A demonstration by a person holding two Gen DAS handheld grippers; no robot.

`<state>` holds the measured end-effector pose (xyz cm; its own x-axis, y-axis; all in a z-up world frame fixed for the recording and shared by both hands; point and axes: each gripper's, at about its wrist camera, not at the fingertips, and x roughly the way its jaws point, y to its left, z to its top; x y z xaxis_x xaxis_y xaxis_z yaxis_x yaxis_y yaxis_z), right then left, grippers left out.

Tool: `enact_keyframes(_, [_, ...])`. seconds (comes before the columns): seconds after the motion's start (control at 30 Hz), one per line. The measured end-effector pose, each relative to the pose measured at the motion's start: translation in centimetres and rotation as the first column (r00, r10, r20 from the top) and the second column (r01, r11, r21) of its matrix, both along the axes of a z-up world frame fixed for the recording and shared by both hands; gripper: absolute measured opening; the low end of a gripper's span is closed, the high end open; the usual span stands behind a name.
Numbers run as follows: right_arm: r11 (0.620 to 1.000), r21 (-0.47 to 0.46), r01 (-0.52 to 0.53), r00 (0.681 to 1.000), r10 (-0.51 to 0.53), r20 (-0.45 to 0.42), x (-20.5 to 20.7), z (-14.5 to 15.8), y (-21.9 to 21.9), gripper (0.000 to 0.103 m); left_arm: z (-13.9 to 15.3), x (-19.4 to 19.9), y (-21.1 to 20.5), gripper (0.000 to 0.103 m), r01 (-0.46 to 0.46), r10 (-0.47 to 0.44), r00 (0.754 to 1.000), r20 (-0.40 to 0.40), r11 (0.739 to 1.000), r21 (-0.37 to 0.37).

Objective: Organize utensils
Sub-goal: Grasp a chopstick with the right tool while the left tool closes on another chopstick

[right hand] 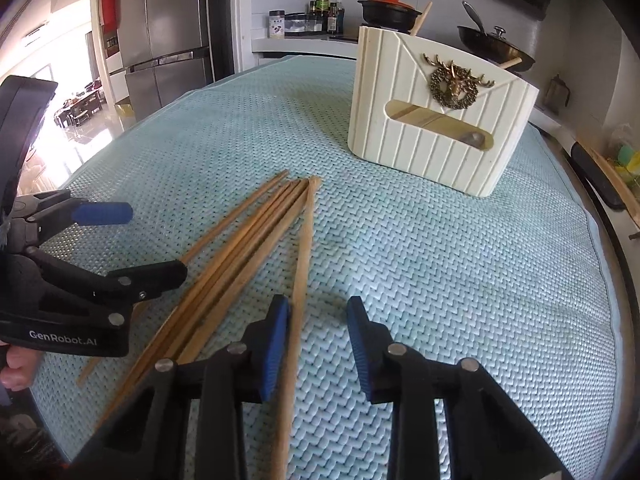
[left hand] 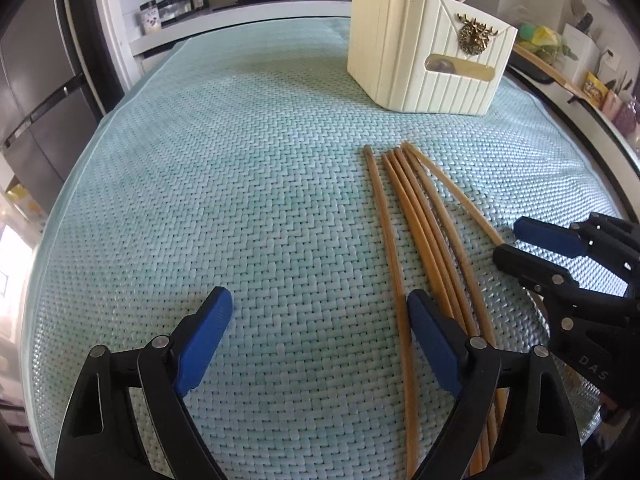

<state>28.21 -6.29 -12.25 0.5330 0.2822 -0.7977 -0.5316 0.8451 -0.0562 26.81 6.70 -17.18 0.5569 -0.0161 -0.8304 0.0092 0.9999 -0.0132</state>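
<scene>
Now chopsticks [right hand: 256, 248] between both grippers; rightmost stick inside right gripper [right hand: 316, 344] jaws.

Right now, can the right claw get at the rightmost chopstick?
Probably yes: the right claw is open, the rightmost chopstick runs between its jaws beside one pad, and nothing blocks it.

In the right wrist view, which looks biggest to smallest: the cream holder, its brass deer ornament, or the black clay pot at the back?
1. Cream utensil holder, largest by far.
2/3. Black clay pot and brass deer ornament look alike; the pot sits farther back, so it is likely bigger in reality.
</scene>
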Motion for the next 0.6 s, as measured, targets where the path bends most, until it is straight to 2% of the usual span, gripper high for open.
enact_keyframes(0.13, [1.0,0.002,0.002,1.0,-0.002,-0.002,1.8,0.1,0.5,0.022,0.1,1.4,0.0,0.083,0.011,-0.011,1.0,-0.008,1.0,-0.006])
enact_keyframes(0.2, [1.0,0.007,0.019,1.0,-0.019,-0.011,2.9,0.2,0.4,0.012,0.1,2.1,0.0,0.081,0.014,-0.014,1.0,-0.012,1.0,-0.005])
enact_keyframes(0.47, [0.994,0.012,0.11,0.992,-0.109,-0.062,5.1,-0.1,-2.6,0.012,0.5,3.8,-0.4,0.058,0.049,-0.049,0.999,-0.018,0.999,-0.014])
enact_keyframes(0.6, [0.994,0.012,0.109,0.991,-0.108,-0.083,5.7,-0.1,-2.8,0.01,0.6,4.8,-0.9,0.047,0.08,-0.08,0.996,-0.029,0.997,-0.007])
